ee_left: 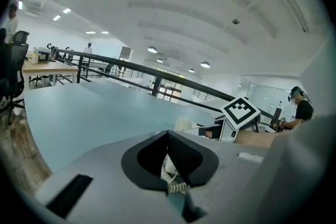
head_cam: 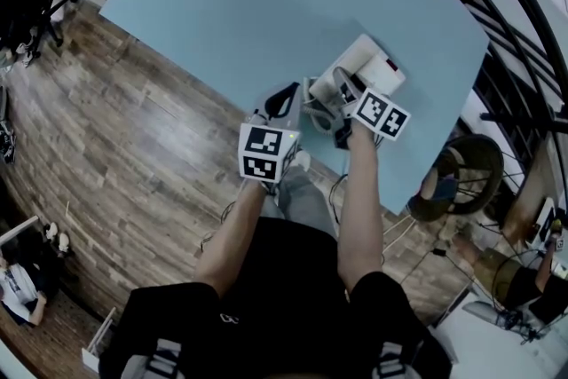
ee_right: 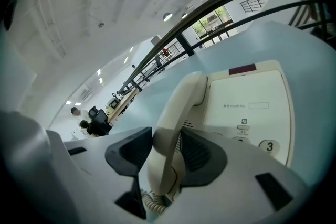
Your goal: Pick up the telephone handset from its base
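Cream telephone handset (ee_right: 176, 118) gripped low on its shaft by the right gripper (ee_right: 167, 153), dark pads closed against both sides. Sits at 9 o'clock of the telephone base (ee_right: 252, 107), upper end by the base's edge. Hard to tell whether already clear of the cradle. From overhead, phone at about 4 o'clock on the pale blue tabletop (head_cam: 231, 4), close to the near edge.

Left gripper (ee_left: 168, 136) at 9 o'clock of the phone, tips meeting. Coiled cord (ee_left: 173, 182) showing in the hollow behind those tips; unclear whether pinched or merely lying behind.

Likely light, rigid moulded plastic: smooth, somewhat slippery, not fragile. Best held across the narrow middle of the shaft, between the two bulged ends, so the pads bear on flat sides and the weight balances. Likely some tug from the springy cord at the lower end once raised, enough to twist a loose hold.

No containers in view.
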